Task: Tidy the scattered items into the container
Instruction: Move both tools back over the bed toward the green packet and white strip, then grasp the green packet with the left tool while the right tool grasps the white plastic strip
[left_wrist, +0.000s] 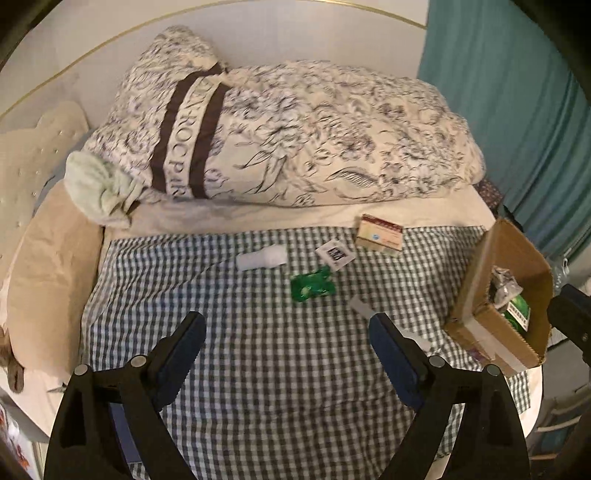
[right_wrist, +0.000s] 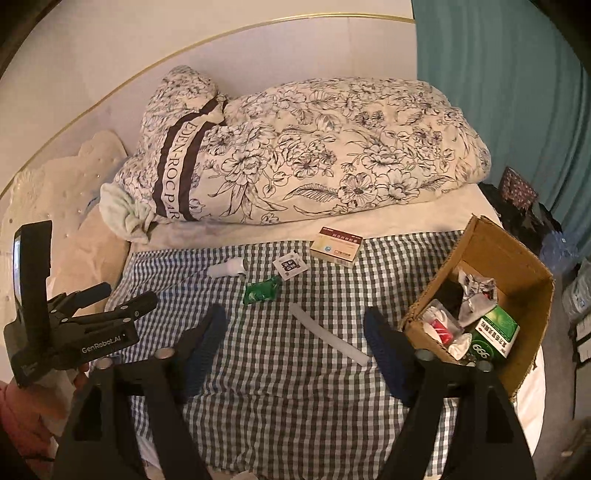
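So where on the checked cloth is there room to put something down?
The near half of the checked cloth, between the grippers and the white strip, is bare. It's crowded farther back around the green packet, white bottle and medicine box, and inside the cardboard box.

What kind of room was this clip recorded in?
Most likely a bedroom: a rolled floral duvet lies on a bed under a checked sheet, with a padded headboard at one side and a teal curtain behind.
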